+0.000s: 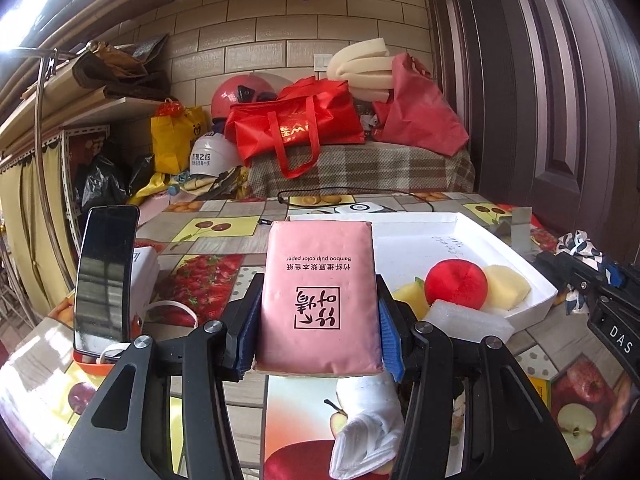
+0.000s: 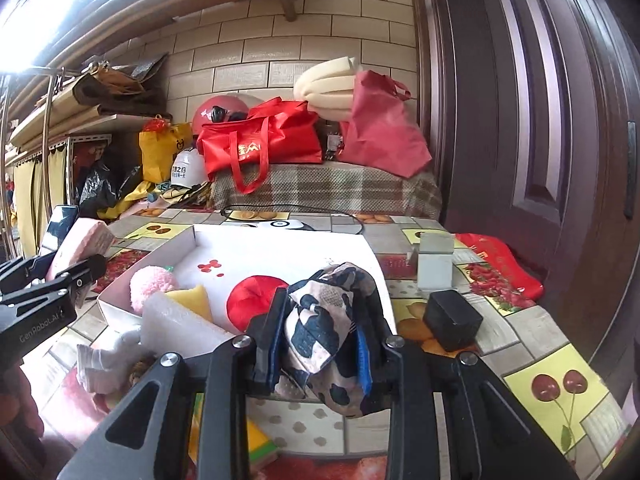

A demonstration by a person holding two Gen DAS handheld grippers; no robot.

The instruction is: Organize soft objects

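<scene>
you can read "bamboo pulp color paper", upside down above chinese characters, on the pink tissue pack (image 1: 320,296); "das" on the right gripper (image 1: 618,338) body; "genrobot.ai" on the left gripper (image 2: 38,330) body; chinese lettering, illegible, on the white helmet (image 1: 210,158).

glossy plastic tissue pack (image 1: 320,296); soft patterned cloth (image 2: 324,320).

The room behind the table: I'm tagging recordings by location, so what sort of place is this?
Probably a cluttered home storage or entry room: red tote bags and helmets piled by a tiled wall, a heavy brown door, and a fruit-print oilcloth table.
</scene>
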